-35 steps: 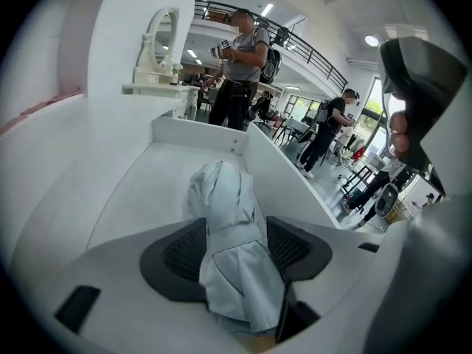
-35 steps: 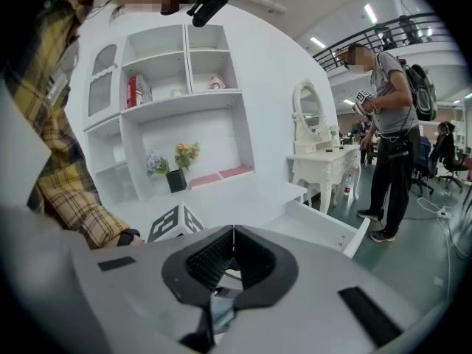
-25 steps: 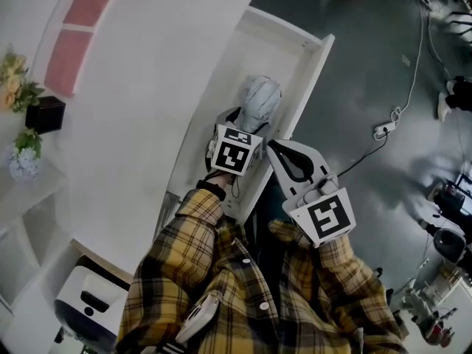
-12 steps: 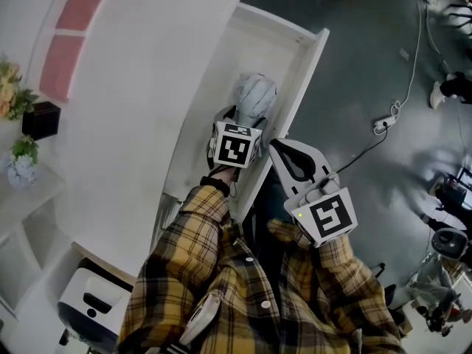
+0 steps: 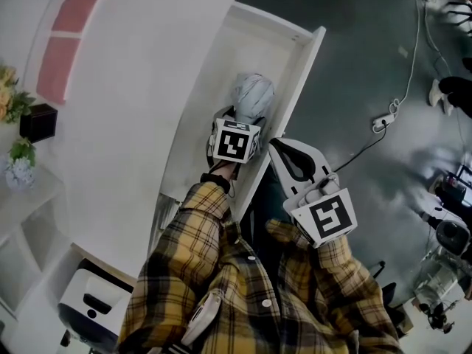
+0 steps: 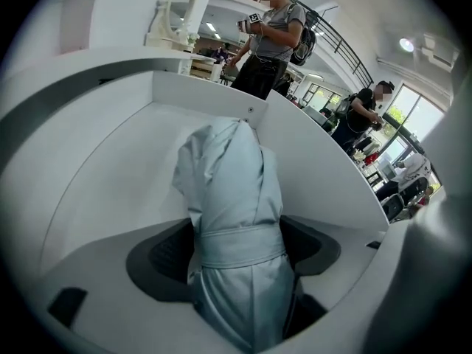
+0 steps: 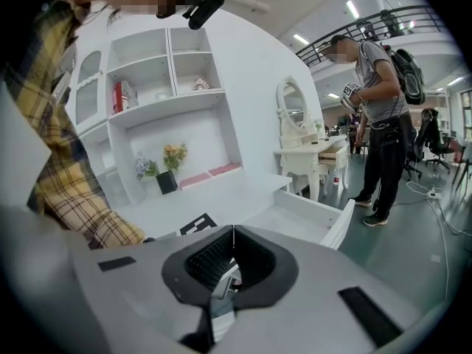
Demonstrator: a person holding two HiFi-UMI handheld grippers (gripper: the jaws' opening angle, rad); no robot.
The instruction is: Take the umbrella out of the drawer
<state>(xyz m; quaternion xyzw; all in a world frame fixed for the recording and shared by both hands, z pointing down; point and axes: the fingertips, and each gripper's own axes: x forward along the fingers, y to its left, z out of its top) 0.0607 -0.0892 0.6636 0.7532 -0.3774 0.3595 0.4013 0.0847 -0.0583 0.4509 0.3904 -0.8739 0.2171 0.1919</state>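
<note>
Umbrella point(image 5: 253, 98) lay folded in the open drawer point(image 5: 299, 87), a pale grey bundle with its strap wrapped round the middle, resting on the drawer floor close to the front panel. You had your left gripper point(image 5: 240, 127) reaching down into the drawer right over it. Its jaws had just been opening, and in the left gripper view they stood wide. The umbrella point(image 6: 236, 198) ran up between the two dark pads point(image 6: 158, 253) at the height of the strap. The pads flanked the fabric on both sides, and no squeeze showed on it. The drawer's white side wall point(image 6: 110, 161) curved round behind.

Your right gripper point(image 5: 274, 146) hung outside the drawer, just beside the near end of the front panel and above the dark floor. In the right gripper view its jaws were brought together, tips meeting point(image 7: 233, 234), with nothing between them. The drawer point(image 7: 324, 227) showed beyond them, pulled out from the white desk point(image 5: 140, 109).

Both of your plaid sleeves point(image 5: 192, 227) filled the bottom of the head view. A black pot with flowers point(image 5: 38, 122) sat on the shelf to the left. A power cable point(image 5: 383, 124) trailed over the floor to the right, and a bystander with a backpack point(image 7: 380, 102) stood well apart.
</note>
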